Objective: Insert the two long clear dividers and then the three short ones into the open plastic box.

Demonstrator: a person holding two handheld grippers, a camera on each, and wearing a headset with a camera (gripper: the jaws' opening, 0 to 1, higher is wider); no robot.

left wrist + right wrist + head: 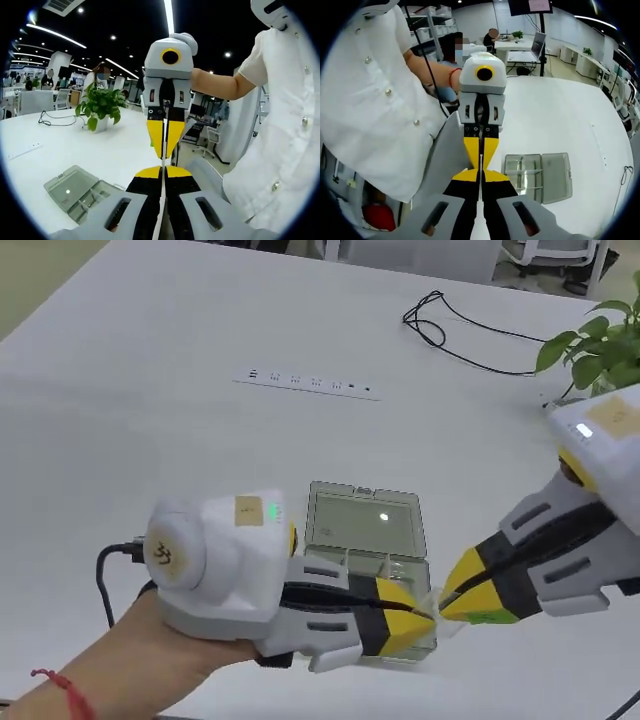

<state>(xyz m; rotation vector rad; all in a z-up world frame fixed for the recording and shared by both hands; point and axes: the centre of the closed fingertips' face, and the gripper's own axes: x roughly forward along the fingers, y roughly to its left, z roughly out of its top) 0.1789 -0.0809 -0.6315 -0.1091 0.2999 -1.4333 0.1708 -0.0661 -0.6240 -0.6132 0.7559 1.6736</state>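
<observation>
The left tool [412,617] is clenched, its yellow-tipped jaws pressed together on a thin clear divider [437,602] that shows edge-on as a pale line in the left gripper view. The right tool [448,598] faces it tip to tip and is clamped on the same divider from the other side; in each gripper view the opposite tool stands straight ahead with its jaws closed. A hand [150,660] with a red cord [62,688] at the wrist carries the left tool, and a black cable runs from that tool's back.

The divider hangs between the two pairs of tips, just over the near right corner of the box [330,570]. The box sits on the white desk [150,390] with its lid [365,520] swung open and lying flat on the far side. Fitted dividers [522,172] stand in its base; their number is too hard to tell.

Farther back on the desk lie a white power strip [308,382] and a looped black wire [445,325], well apart from the box. A green plant [600,340] stands at the right edge. The person's white shirt [280,140] shows behind the right tool.
</observation>
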